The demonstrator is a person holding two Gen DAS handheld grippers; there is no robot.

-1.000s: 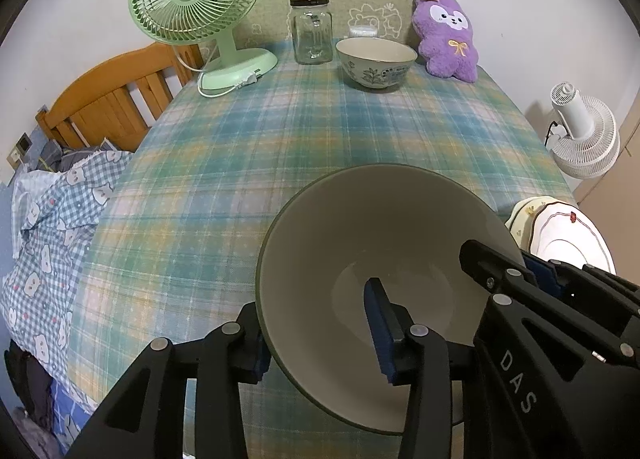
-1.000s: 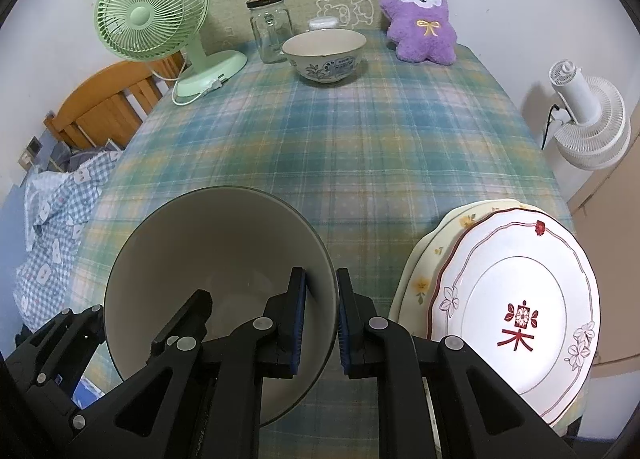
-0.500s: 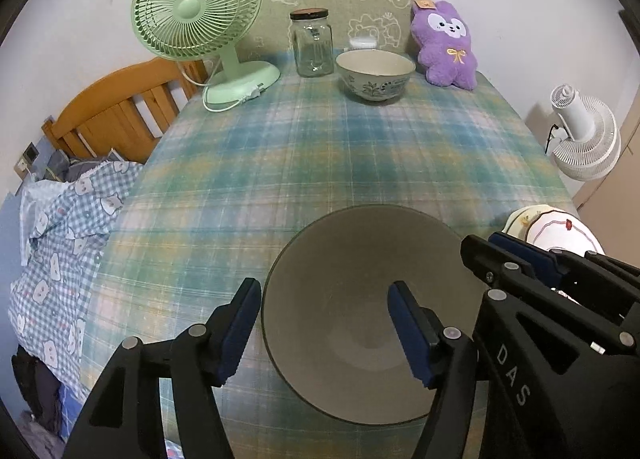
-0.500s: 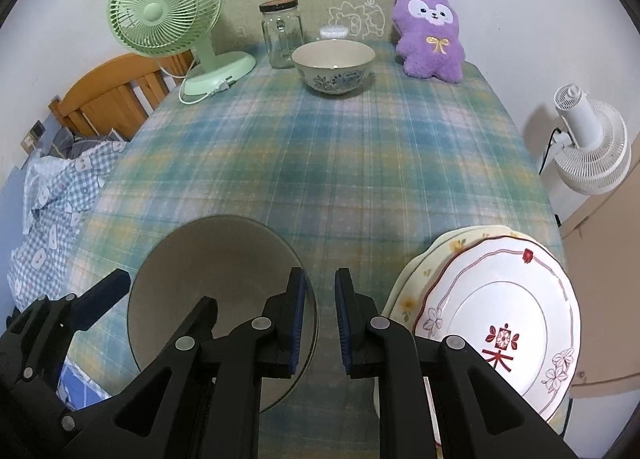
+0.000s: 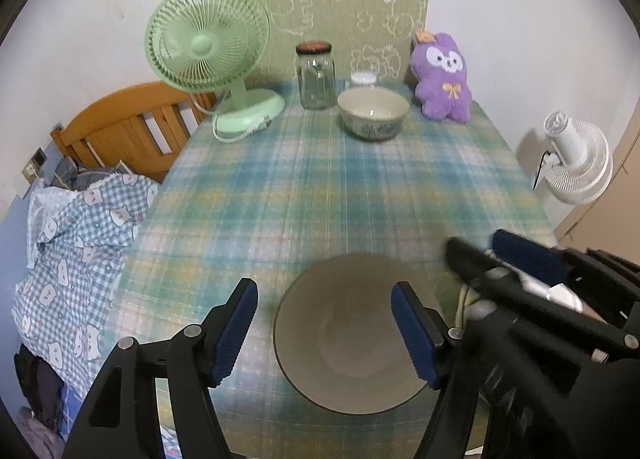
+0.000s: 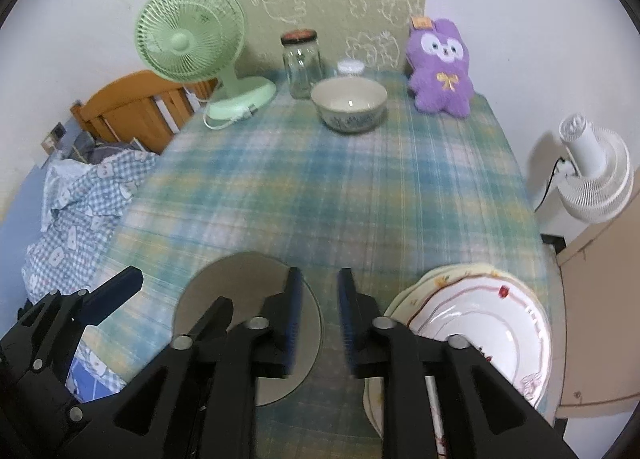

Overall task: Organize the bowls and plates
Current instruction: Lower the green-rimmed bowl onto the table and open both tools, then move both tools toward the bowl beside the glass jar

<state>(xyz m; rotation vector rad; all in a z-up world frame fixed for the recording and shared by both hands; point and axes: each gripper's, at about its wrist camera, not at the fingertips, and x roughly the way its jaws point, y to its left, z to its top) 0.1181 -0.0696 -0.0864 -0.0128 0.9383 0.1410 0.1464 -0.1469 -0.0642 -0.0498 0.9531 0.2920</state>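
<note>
A large grey bowl (image 5: 352, 335) rests on the plaid table near its front edge; it also shows in the right wrist view (image 6: 240, 283). My left gripper (image 5: 324, 329) is open and empty above the bowl's left side. My right gripper (image 6: 318, 319) is open and empty, raised over the bowl's right rim. A stack of two plates (image 6: 484, 323), the top one white with red trim, lies at the front right. A small patterned bowl (image 5: 373, 112) stands at the back of the table.
At the back stand a green desk fan (image 5: 208, 39), a glass jar (image 5: 316, 75), a small white lidded container (image 5: 363, 79) and a purple plush toy (image 5: 442, 75). A white fan (image 6: 592, 175) stands off the right edge. A wooden bed frame (image 5: 120, 131) with checked bedding lies left.
My left gripper let go of the grey bowl's rim and opened wide. Both grippers rose and drew back, leaving the bowl on the table. The right jaws parted a little.
</note>
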